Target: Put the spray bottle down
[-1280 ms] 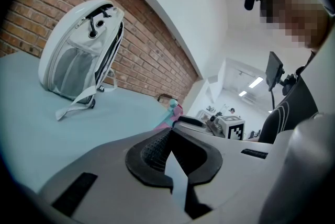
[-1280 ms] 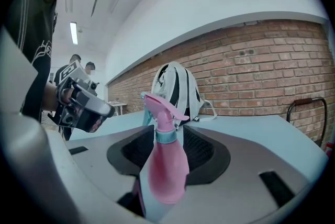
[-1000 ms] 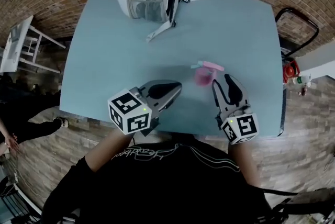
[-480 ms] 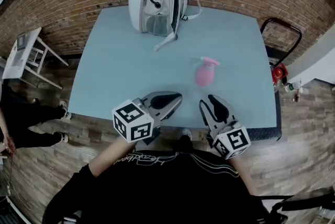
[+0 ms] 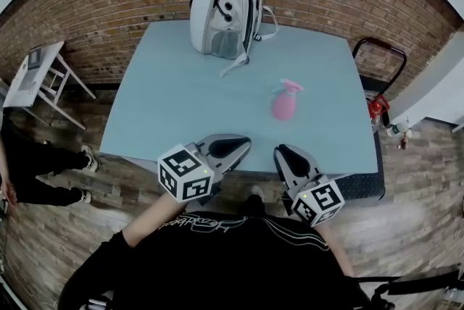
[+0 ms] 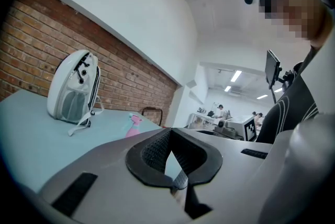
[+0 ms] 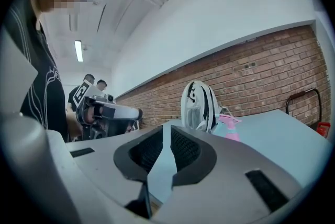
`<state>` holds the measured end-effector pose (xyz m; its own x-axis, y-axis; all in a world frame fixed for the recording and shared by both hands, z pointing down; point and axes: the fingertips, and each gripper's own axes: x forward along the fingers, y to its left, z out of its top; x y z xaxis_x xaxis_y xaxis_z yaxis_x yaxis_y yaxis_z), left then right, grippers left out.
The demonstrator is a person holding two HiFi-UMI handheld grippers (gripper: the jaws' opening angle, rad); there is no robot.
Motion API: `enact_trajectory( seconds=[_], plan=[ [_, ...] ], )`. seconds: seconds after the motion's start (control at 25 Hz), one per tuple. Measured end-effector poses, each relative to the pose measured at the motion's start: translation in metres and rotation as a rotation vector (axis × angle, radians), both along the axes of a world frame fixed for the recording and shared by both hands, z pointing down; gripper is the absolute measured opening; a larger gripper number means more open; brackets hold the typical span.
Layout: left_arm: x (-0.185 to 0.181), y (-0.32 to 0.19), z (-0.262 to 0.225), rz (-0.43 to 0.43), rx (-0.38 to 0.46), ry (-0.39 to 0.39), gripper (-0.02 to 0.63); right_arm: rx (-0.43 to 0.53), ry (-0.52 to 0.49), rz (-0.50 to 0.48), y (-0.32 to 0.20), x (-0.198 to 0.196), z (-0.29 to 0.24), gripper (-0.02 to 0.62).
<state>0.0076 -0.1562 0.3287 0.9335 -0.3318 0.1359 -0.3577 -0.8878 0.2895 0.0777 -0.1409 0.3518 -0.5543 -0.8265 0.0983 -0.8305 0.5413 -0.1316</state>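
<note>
The spray bottle (image 5: 283, 104) stands upright on the table (image 5: 181, 98), right of the frame's centre, and nothing touches it. It is well inside the table's right edge and lower edge. Bare tabletop lies on all sides of it. The backpack (image 5: 223, 10) stands at the table's far edge, upper centre of the head view, well apart from the bottle. One strap trails down onto the top toward the middle.

Both grippers are at the table's near edge, in the lower centre of the head view. The left gripper (image 5: 230, 149) has its tips at the near edge; its jaws meet at the tips and hold nothing. In its own view the left gripper (image 6: 175, 165) shows only tabletop in the wedge between the pads. The right gripper (image 5: 290, 156) sits just right of the left one, below the bottle. Its jaws are closing, with a narrow gap and nothing between them.

A white stool (image 5: 40, 77) stands off the table's left edge. A black frame (image 5: 380, 62) stands off the right edge.
</note>
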Motion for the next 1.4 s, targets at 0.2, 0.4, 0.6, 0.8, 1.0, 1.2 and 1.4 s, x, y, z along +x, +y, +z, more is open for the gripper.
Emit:
enact_trajectory(
  seconds=[0.2, 0.4, 0.6, 0.8, 1.0, 1.2, 1.4],
  plan=[
    [-0.004, 0.014, -0.001, 0.002, 0.005, 0.006, 0.008, -0.005, 0.001, -0.004, 0.016, -0.005, -0.001, 0.038],
    [-0.005, 0.022, 0.001, -0.004, -0.002, 0.008, 0.008, -0.008, -0.002, 0.001, 0.027, -0.003, 0.0, 0.032],
    [0.004, 0.032, 0.002, 0.018, 0.006, -0.006, 0.008, -0.012, 0.004, 0.007, 0.033, -0.001, 0.001, 0.026],
    [0.005, 0.037, 0.0, 0.027, 0.01, -0.003, 0.008, -0.012, 0.007, 0.016, 0.038, 0.0, -0.002, 0.025],
    [0.006, 0.041, -0.001, 0.03, 0.01, 0.002, 0.008, -0.003, -0.005, 0.027, 0.041, 0.002, -0.004, 0.025],
    [0.008, 0.05, -0.003, 0.041, 0.049, -0.031, 0.008, -0.001, -0.012, 0.019, 0.046, -0.002, -0.012, 0.023],
    [0.006, 0.057, -0.005, 0.051, 0.054, -0.029, 0.008, 0.007, -0.008, 0.011, 0.051, -0.008, -0.015, 0.023]
  ],
)
